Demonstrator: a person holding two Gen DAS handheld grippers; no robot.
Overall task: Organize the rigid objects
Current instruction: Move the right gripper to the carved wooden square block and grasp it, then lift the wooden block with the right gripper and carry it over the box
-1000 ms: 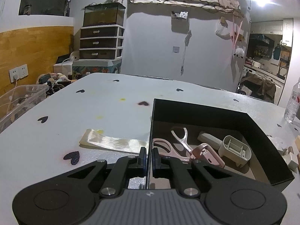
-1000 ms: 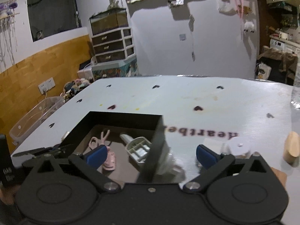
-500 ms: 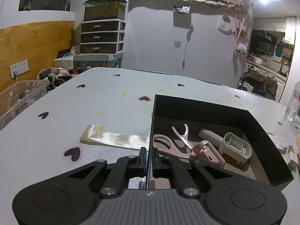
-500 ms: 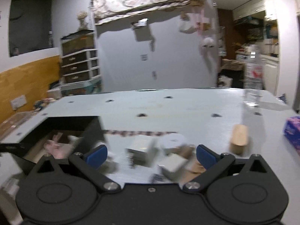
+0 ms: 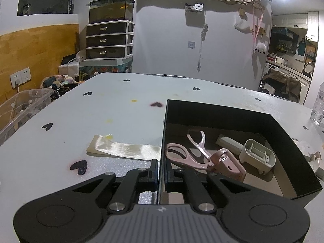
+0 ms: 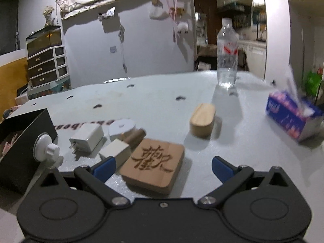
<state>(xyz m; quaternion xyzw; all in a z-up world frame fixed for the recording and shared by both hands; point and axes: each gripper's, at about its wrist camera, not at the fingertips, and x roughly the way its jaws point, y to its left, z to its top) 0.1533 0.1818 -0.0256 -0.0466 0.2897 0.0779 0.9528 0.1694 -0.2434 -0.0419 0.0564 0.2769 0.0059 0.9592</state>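
Note:
My left gripper (image 5: pixel 161 172) is shut on the near left wall of the black box (image 5: pixel 222 111). Inside the box lie pink scissors (image 5: pixel 186 154), a pink case (image 5: pixel 228 164), a pale plastic holder (image 5: pixel 258 156) and a beige stick (image 5: pixel 226 142). My right gripper (image 6: pixel 163 168) is open, low over the table to the right of the box (image 6: pixel 26 125). A square wooden block with a carved character (image 6: pixel 154 162) lies just ahead between its blue pads, untouched. Around it are a white plug (image 6: pixel 88 137), a white cube (image 6: pixel 114 151), a white disc (image 6: pixel 121 126) and a suction knob (image 6: pixel 45 147).
An oval wooden block (image 6: pixel 202 119) lies farther right, a water bottle (image 6: pixel 226 54) stands behind it, and a blue tissue box (image 6: pixel 291 115) sits at the right edge. A cream ribbon (image 5: pixel 123 148) lies left of the box. A clear bin (image 5: pixel 20 109) stands beyond the table's left edge.
My right gripper has swung right and down, from over the box's corner to the loose objects, still open. The left gripper has kept its hold on the box wall.

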